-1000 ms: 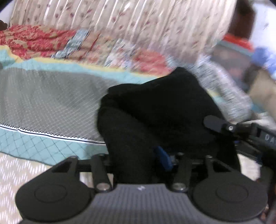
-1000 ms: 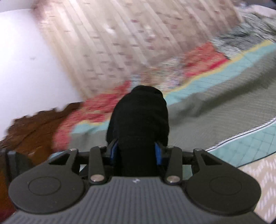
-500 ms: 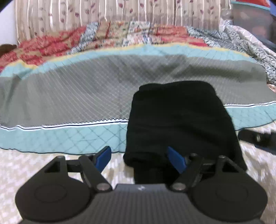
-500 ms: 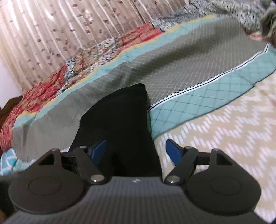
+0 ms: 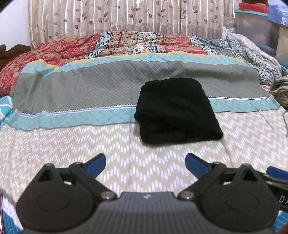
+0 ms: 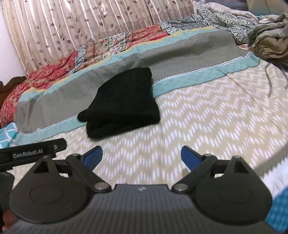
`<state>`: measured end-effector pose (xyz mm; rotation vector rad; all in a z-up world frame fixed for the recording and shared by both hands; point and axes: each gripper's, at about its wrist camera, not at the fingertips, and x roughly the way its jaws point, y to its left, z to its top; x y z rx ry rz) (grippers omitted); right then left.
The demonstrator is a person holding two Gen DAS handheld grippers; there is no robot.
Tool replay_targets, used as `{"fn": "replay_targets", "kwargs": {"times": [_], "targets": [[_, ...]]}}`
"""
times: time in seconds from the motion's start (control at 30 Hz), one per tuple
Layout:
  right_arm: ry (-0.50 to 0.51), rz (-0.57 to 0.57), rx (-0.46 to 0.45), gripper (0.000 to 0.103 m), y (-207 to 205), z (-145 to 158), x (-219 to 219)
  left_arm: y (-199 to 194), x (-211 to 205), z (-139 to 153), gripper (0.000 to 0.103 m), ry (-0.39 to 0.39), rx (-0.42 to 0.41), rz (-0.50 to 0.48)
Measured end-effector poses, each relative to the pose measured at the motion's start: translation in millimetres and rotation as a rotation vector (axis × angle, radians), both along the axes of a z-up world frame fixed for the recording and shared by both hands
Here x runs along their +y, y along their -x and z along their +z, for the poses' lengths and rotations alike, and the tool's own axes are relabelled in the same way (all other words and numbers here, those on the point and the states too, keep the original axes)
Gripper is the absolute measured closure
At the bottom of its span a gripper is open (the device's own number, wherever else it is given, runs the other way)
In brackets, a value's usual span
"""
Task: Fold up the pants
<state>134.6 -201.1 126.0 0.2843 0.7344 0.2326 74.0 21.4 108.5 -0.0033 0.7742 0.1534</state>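
Now the black pants [image 5: 175,109] lie folded on the bed [image 5: 126,162], straight ahead of both grippers, left gripper [image 5: 144,164] and right gripper [image 6: 141,156], long axis pointing away; both jaws gape, empty, neither clearly nearer.

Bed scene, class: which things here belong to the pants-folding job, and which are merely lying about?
Belong to the job:
black pants, folded on the bedspread
left gripper, open
right gripper, open

Lying about:
olive clothes heap
floral quilt
curtain
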Motion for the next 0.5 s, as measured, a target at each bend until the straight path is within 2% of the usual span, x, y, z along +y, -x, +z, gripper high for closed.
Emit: {"fn": "replay_targets", "kwargs": {"times": [0.17,0.37,0.5], "targets": [[0.011,0.031,-0.018,0.0,29,9,0,30,-1,8,0.0,0.014,-0.016,0.008],[0.001,0.033,-0.008,0.0,54,15,-4,56,2,17,0.0,0.037,-0.014,0.017],[-0.023,0.037,-0.004,0.0,58,22,-7,68,0,21,0.0,-0.002,-0.019,0.044]]}}
